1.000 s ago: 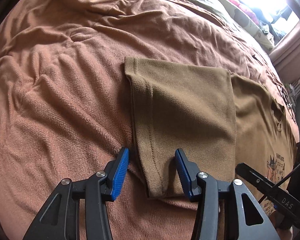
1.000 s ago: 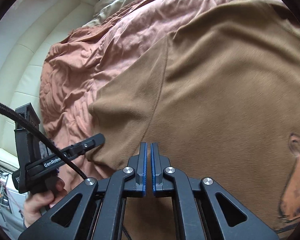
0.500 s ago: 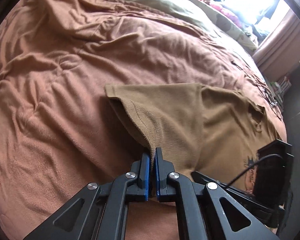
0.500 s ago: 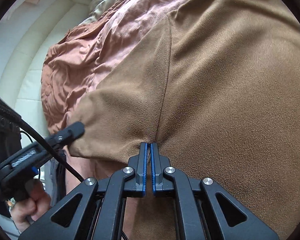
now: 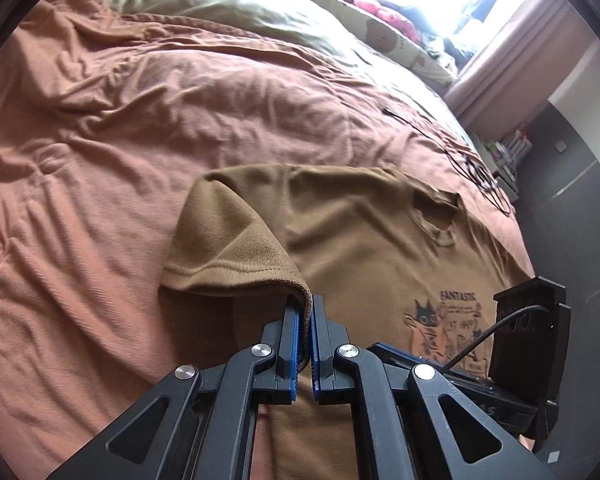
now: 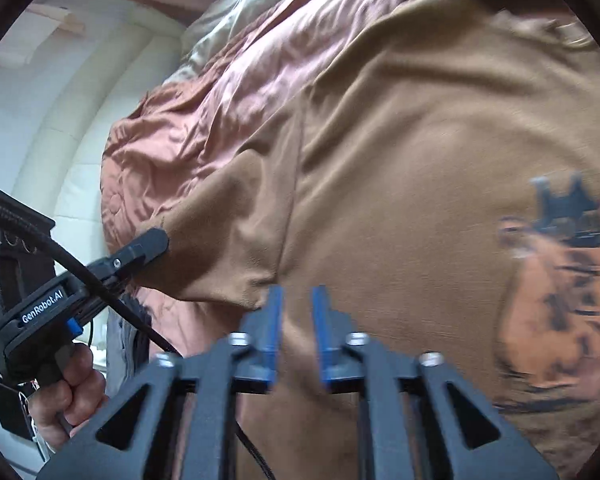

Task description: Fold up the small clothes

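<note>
- the brown t-shirt (image 5: 372, 248) lies on the bed, spread over a rumpled rust-coloured bedspread (image 5: 148, 128), print side up, with the neck opening toward the far right and a cat graphic (image 5: 444, 328) low on the chest.
- the left gripper (image 5: 305, 322) has its fingers pressed together on the hemmed edge of the shirt's sleeve (image 5: 228, 248), pinching the cloth between the blue pads. the sleeve is lifted clear of the bedspread and curls over toward the body of the shirt, which fits a fold of the sleeve inward.
- holding at the hem rather than mid-sleeve looks deliberate: it should let the whole flap swing over along the shoulder seam and land flat.
- the right gripper (image 6: 296, 320) hovers low over the shirt near the armpit seam (image 6: 292, 216), its fingers spread a little apart with nothing between them. that view is blurred by motion, so whether the tips touch the cloth cannot be told.
- in the right wrist view a hand (image 6: 70, 392) grips the handle of the left gripper at the lower left, its tip at the sleeve's edge.
- my read is that the right side is free to press or steady the shirt body while the left carries the sleeve across.
- a thin black cable (image 5: 452, 148) lies on the bedspread beyond the collar, well apart from the fold; pillows and soft toys sit at the far end by the window.
</note>
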The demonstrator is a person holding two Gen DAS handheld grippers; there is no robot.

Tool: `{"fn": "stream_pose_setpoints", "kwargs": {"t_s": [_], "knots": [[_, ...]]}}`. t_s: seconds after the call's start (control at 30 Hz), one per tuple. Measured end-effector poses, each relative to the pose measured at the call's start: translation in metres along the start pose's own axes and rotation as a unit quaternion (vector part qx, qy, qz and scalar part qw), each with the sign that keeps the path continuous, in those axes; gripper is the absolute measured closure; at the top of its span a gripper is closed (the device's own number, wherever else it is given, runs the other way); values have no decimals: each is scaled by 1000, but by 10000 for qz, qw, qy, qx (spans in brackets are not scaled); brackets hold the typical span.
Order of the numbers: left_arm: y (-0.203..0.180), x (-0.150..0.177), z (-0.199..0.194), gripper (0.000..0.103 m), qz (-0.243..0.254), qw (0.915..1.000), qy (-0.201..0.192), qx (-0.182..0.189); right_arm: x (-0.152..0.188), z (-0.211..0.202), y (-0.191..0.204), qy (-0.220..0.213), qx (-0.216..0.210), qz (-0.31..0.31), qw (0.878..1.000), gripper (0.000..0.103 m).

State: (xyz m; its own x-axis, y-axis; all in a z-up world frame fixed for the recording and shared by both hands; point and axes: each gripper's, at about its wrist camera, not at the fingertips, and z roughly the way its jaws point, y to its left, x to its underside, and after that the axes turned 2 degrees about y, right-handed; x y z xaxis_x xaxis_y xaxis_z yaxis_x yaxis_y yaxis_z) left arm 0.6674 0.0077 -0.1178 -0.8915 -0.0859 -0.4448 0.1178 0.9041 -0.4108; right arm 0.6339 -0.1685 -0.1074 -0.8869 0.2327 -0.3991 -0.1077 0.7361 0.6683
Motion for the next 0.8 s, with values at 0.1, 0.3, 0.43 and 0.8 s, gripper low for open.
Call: {"fn": "stream_pose_setpoints", "kwargs": {"t_s": [0.1, 0.3, 0.43, 0.8], "knots": [[-18, 3, 8, 98, 172, 9997, 89, 149, 4, -18, -4, -164, 140, -8, 9998, 44], [-48, 12, 29, 98, 388, 9975, 346, 487, 7, -36, -9, -232, 300, 113, 9992, 44], [-62, 20, 40, 64, 590, 9939, 709, 610, 7, -52, -8, -249, 300, 48, 9992, 44], [-3, 12, 26, 48, 197, 9989, 275, -329, 1, -39, 1, -47, 473, -411, 9980, 44]]}}
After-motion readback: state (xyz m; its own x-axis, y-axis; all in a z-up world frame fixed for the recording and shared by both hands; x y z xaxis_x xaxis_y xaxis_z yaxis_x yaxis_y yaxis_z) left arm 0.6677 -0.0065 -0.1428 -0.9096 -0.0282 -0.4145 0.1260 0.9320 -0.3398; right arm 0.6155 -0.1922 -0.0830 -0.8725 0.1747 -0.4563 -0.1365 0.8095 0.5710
